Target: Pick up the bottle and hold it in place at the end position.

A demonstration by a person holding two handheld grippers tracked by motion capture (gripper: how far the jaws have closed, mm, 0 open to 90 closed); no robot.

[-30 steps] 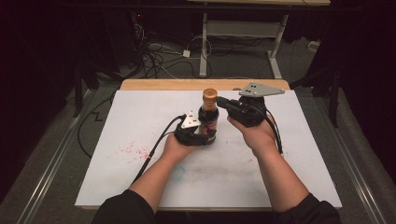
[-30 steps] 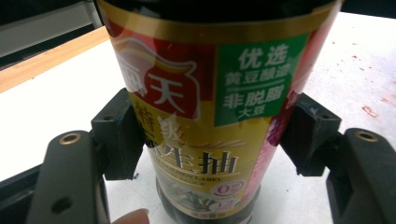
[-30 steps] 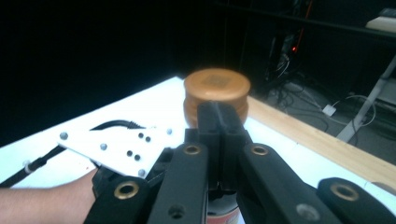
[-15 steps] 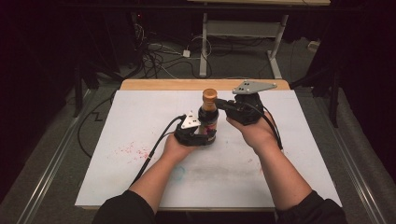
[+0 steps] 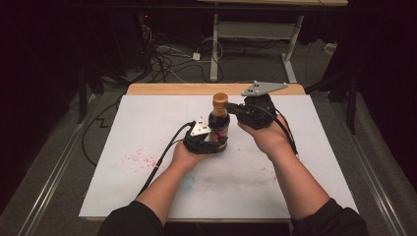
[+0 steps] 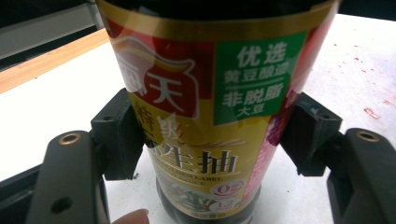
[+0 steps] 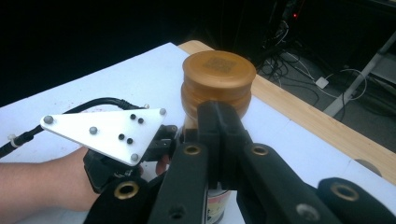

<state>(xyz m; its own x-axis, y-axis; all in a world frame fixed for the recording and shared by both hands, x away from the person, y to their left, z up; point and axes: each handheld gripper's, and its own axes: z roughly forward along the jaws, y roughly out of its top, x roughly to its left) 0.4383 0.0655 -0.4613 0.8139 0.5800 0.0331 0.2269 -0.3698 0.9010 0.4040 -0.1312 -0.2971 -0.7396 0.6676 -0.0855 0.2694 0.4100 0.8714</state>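
A dark soy sauce bottle (image 5: 219, 125) with an orange-brown cap (image 7: 218, 74) stands upright in the middle of the white mat (image 5: 147, 123). My left gripper (image 5: 209, 142) is shut on its lower body. In the left gripper view both pads (image 6: 119, 135) press the red and gold label (image 6: 205, 116). My right gripper (image 5: 233, 109) comes in from the right at neck height. In the right gripper view its jaws are together (image 7: 220, 130) just below the cap, in front of the neck, with nothing between them. The left gripper's pale plate (image 7: 102, 133) lies below and to the left.
The mat covers a wooden table whose far edge (image 5: 167, 89) shows beyond it. Red specks (image 5: 140, 158) mark the mat at the left. Behind the table, cables (image 5: 167, 54) lie on the floor beside the metal legs (image 5: 290, 49) of another table.
My right gripper has shifted slightly left, closer to the bottle's neck. The bottle and my left gripper have stayed put.
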